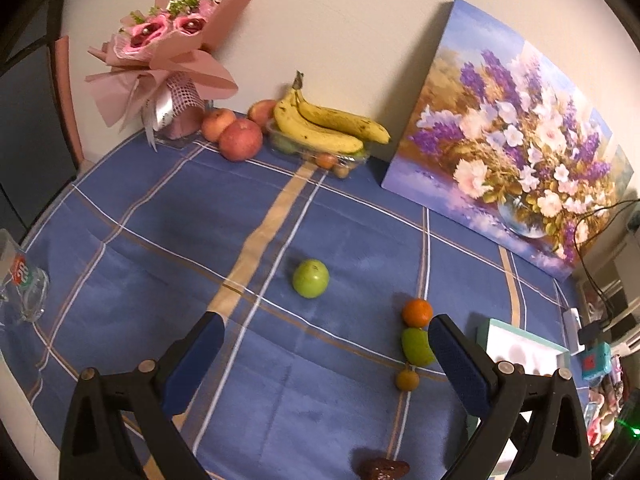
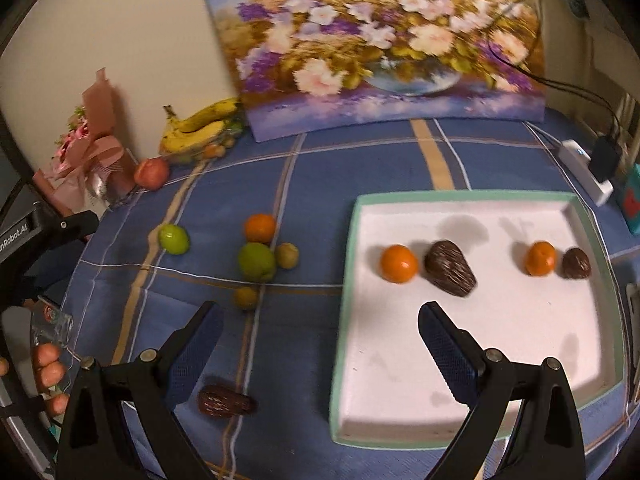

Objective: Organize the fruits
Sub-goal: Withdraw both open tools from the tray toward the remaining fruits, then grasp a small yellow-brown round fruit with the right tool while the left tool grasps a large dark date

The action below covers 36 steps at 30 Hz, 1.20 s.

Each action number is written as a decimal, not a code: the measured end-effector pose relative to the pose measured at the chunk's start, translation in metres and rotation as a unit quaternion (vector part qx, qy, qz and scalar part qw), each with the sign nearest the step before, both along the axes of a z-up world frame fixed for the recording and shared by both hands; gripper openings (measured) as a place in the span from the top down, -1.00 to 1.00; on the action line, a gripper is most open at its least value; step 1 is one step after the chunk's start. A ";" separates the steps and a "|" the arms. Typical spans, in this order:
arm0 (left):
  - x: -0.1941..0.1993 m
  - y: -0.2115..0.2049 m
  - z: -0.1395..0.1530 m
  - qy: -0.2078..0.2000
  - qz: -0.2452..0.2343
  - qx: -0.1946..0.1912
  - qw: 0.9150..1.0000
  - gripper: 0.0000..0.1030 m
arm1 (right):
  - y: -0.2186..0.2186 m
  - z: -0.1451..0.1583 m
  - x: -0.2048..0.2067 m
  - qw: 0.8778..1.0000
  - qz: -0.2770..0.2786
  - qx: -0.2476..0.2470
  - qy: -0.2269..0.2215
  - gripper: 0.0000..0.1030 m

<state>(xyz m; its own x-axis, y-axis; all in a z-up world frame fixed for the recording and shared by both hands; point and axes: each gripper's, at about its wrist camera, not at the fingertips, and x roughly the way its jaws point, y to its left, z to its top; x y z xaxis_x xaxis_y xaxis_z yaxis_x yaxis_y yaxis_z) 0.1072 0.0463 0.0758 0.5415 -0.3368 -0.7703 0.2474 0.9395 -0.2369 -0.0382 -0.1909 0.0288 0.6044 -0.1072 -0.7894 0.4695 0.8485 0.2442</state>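
Dates decide our next reach: the loose brown date (image 2: 226, 401) lies lengthwise at seven o'clock of our empty, wide-open right gripper (image 2: 320, 340), nearer it than the equally spread left gripper (image 1: 326, 354).

Left gripper (image 1: 326, 326): black plastic frame, triangular cut-outs, silver pivot screws, dark blue textured pads on jaws. Right gripper (image 2: 320, 314): same build. White lettering on black housing, right wrist view.

Beige wall (image 1: 360, 20), blue plaid tablecloth (image 1: 160, 240), floral canvas (image 1: 520, 140) leaning vs wall
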 end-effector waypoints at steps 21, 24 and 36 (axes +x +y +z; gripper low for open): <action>0.011 -0.005 -0.034 0.051 -0.032 0.052 0.997 -1.00 | 0.039 -0.011 0.045 0.998 0.065 -0.012 0.024 -0.69; 0.018 -0.011 -0.055 0.078 -0.033 0.065 0.994 -1.00 | 0.042 -0.020 0.051 0.996 0.074 -0.010 0.037 -0.50; 0.035 0.000 -0.103 0.125 -0.007 0.080 0.989 -1.00 | 0.051 -0.069 0.086 0.992 0.099 0.015 0.082 -0.15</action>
<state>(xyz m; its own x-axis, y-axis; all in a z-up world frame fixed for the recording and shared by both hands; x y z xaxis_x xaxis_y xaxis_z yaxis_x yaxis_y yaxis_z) 0.1419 0.0464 -0.0268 0.3232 -0.2061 -0.9236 0.2136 0.9667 -0.1410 0.0478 -0.1401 -0.0406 0.4745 0.0254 -0.8799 0.3300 0.9215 0.2046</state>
